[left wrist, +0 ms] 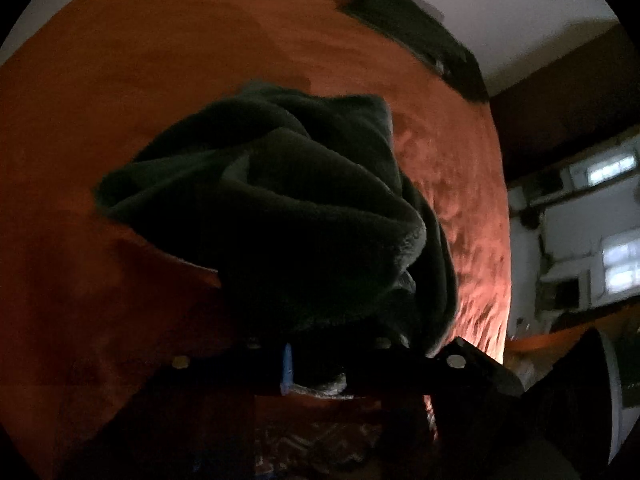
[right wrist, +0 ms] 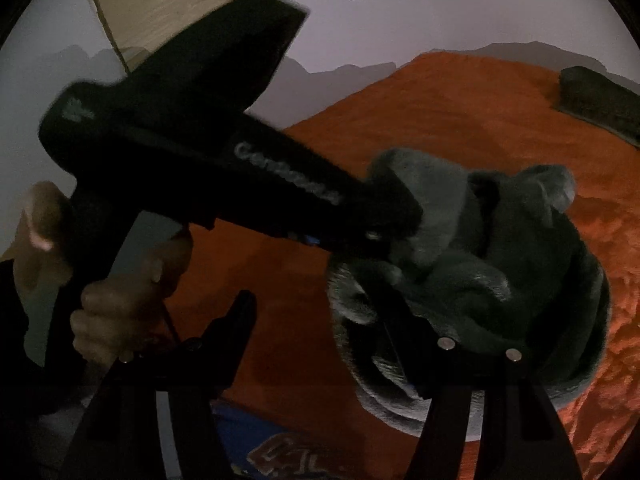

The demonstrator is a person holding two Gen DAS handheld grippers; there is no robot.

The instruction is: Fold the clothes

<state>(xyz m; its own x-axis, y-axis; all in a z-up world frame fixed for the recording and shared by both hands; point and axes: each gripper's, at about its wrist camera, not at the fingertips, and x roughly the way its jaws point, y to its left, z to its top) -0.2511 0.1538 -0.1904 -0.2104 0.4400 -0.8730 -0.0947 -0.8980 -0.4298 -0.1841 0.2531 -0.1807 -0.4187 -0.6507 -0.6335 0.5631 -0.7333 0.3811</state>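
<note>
The dark grey fleece garment (left wrist: 288, 208) lies crumpled in a heap on the orange blanket (left wrist: 140, 80), near its middle. Your left gripper (right wrist: 384, 240) reaches into the near edge of the heap, and its jaws are closed on a fold of the fleece. Your left hand (right wrist: 116, 308) holds the handle of this gripper. Your right gripper (right wrist: 352, 340) stands open; its left finger is over bare blanket and its right finger is at the edge of the garment, but nothing is pinched between them. A second dark cloth (right wrist: 600, 104), already flat and folded, rests at the far edge of the blanket, well apart from the heap.
</note>
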